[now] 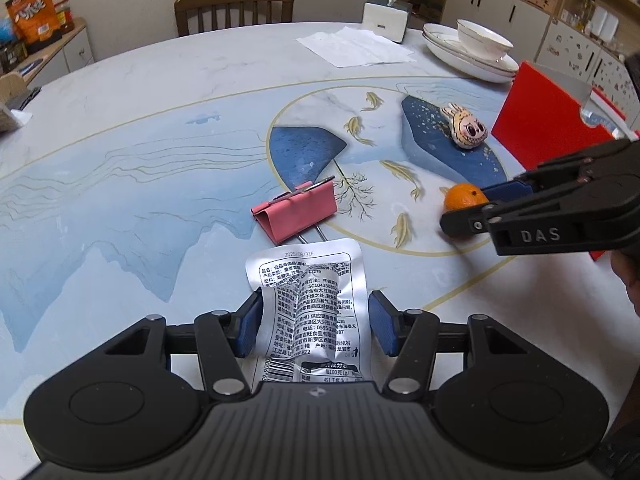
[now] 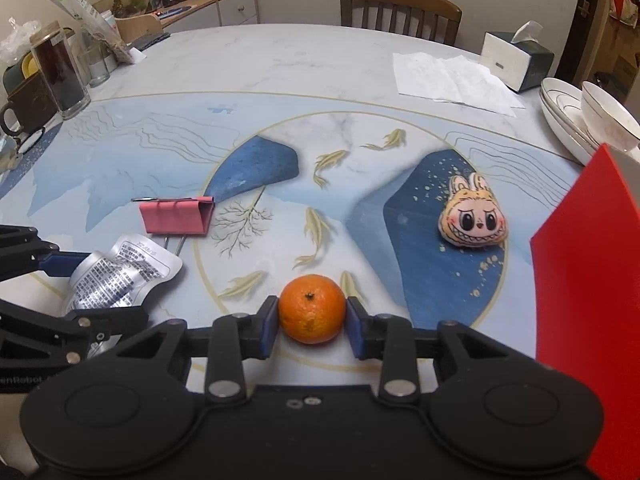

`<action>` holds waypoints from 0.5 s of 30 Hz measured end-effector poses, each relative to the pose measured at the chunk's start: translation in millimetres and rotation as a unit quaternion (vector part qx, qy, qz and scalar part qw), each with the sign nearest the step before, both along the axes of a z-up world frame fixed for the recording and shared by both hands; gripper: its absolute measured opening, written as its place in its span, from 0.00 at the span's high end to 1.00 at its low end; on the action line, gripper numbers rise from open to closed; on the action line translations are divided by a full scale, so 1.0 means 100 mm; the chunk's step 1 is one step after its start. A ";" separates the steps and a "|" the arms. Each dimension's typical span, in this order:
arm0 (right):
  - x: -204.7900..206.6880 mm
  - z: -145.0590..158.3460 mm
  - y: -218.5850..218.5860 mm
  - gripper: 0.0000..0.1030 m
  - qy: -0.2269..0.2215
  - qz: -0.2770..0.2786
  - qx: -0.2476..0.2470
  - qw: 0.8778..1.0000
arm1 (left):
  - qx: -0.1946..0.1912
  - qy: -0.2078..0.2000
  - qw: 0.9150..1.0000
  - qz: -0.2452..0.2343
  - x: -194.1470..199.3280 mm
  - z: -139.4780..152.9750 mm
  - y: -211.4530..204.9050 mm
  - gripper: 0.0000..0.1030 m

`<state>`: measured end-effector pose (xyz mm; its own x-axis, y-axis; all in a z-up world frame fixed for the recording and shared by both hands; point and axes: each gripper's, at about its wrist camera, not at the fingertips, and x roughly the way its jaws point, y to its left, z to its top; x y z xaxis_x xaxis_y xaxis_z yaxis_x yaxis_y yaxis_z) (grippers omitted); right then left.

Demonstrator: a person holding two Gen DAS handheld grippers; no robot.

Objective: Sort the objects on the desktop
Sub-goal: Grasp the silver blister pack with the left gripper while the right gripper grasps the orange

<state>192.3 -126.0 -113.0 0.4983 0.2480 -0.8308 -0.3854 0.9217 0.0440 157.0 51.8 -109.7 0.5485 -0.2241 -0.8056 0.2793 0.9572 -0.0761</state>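
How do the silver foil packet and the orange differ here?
The foil packet is flat, crinkled, silver with black print; the orange is round and plain orange. The left tongs straddle the packet with a gap on one side; the right tongs press the orange on both sides. Both rest on the table.

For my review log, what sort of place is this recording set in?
Most likely a home dining room. A large round table with painted fish has a wooden dining chair behind it, stacked white plates and a bowl sit by a tissue box, and snack bags top a side cabinet.
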 end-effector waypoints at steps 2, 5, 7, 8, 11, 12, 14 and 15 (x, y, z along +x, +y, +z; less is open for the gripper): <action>-0.03 0.05 -0.04 0.68 -0.002 -0.001 0.004 1.000 | -0.008 -0.002 1.000 0.005 -0.02 0.04 0.01 0.47; -0.09 0.13 -0.11 0.68 -0.006 -0.001 0.012 1.000 | -0.017 -0.005 1.000 0.015 -0.05 0.10 0.02 0.47; -0.12 0.19 -0.17 0.68 -0.008 -0.003 0.018 1.000 | -0.022 -0.009 1.000 0.021 -0.07 0.15 0.03 0.47; -0.13 0.21 -0.19 0.68 -0.010 -0.004 0.021 1.000 | -0.024 -0.011 0.999 0.022 -0.08 0.17 0.02 0.47; -0.18 0.28 -0.27 0.68 -0.011 -0.005 0.031 0.999 | -0.030 -0.014 0.999 0.029 -0.11 0.23 0.01 0.47; -0.20 0.30 -0.30 0.68 -0.010 -0.006 0.033 0.999 | -0.033 -0.014 0.999 0.031 -0.12 0.25 0.00 0.47; -0.24 0.34 -0.35 0.68 -0.011 -0.005 0.037 0.999 | -0.036 -0.018 0.999 0.033 -0.16 0.30 -0.02 0.47; -0.26 0.36 -0.37 0.68 -0.013 -0.005 0.039 0.999 | -0.038 -0.021 0.999 0.034 -0.17 0.33 -0.03 0.47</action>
